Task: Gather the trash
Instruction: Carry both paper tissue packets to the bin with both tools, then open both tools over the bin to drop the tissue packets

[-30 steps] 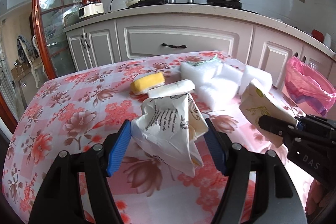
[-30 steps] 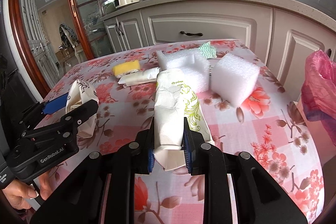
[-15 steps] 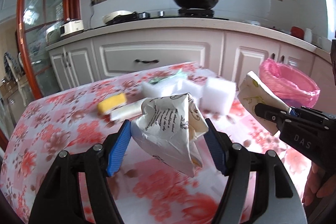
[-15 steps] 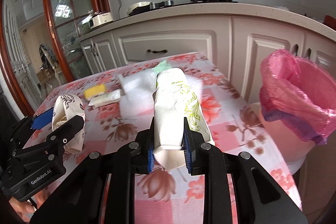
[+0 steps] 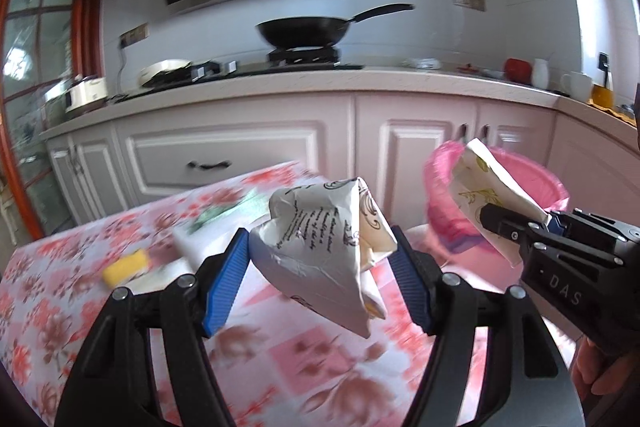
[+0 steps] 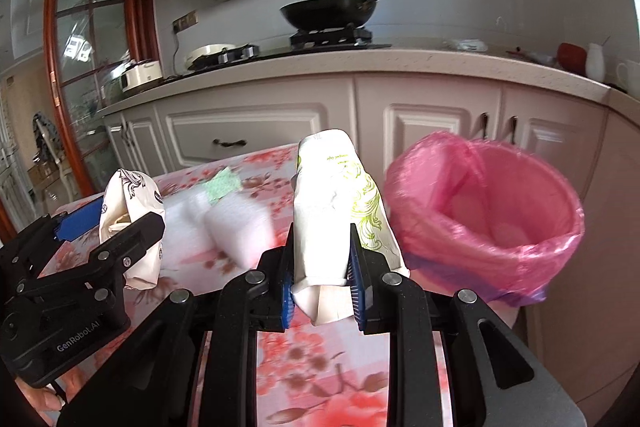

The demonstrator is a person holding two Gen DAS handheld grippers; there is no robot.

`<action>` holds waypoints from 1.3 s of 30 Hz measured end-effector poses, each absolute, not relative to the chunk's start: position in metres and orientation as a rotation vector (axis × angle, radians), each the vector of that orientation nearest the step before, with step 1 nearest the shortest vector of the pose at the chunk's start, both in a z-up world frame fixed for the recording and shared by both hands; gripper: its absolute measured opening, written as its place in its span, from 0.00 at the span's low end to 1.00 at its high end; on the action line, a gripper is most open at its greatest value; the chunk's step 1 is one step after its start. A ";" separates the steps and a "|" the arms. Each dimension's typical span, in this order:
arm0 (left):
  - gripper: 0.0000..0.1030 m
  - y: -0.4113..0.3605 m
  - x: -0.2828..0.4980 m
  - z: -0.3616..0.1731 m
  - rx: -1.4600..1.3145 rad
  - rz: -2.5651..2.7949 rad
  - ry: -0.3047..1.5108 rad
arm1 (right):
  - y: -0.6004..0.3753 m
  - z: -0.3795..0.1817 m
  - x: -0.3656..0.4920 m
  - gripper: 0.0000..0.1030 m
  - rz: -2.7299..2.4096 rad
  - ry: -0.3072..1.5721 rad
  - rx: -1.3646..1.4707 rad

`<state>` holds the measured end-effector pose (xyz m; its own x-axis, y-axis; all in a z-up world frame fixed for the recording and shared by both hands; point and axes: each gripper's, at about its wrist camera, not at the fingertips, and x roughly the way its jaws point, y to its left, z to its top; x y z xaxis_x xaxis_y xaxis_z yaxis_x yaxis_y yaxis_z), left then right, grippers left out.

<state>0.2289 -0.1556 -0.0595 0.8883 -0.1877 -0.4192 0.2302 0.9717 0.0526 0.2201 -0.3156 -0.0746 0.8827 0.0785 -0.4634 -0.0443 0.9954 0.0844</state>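
Observation:
My left gripper (image 5: 320,267) is shut on a crumpled white paper pack with black print (image 5: 320,247), held above the floral table (image 5: 80,287). In the right wrist view the same pack (image 6: 132,223) sits at the left in the left gripper (image 6: 120,227). My right gripper (image 6: 322,283) is shut on a flattened white pack with green print (image 6: 336,207), seen also as the green-print pack (image 5: 484,195) in front of the bin. The pink-lined bin (image 6: 492,215) stands just past the table's right edge, to the right of that pack. White foam blocks (image 6: 236,223), a green scrap (image 6: 222,183) and a yellow sponge (image 5: 126,265) lie on the table.
Kitchen cabinets (image 6: 260,131) and a counter with a black pan (image 6: 332,11) run behind the table. A glass door with a red wood frame (image 6: 80,67) stands at the left. A red pot (image 5: 518,69) and white cups (image 5: 576,85) sit on the counter at the right.
Both grippers rose and swung right with their packs still held. The bin moved from the frame's edge towards the middle, and the table items slid left and lower.

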 end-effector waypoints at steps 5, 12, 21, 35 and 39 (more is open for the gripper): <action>0.65 -0.193 0.242 -0.047 0.114 -0.291 0.392 | -0.355 -0.061 0.220 0.22 -0.015 0.450 0.083; 0.65 -0.236 0.270 -0.034 0.104 -0.392 0.366 | -0.403 -0.051 0.233 0.22 -0.096 0.435 0.082; 0.66 -0.290 0.318 -0.028 0.099 -0.514 0.352 | -0.447 -0.060 0.263 0.22 -0.135 0.461 0.078; 0.69 -0.350 0.379 -0.067 0.099 -0.608 0.461 | -0.496 -0.071 0.297 0.24 -0.119 0.487 0.142; 0.72 -0.355 0.383 -0.074 0.132 -0.596 0.461 | -0.504 -0.081 0.303 0.26 -0.137 0.513 0.159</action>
<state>0.3833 -0.3548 -0.0739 0.7297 -0.5107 -0.4548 0.5687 0.8225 -0.0111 0.3035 -0.5041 -0.0808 0.8624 -0.0907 -0.4980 0.1701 0.9785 0.1164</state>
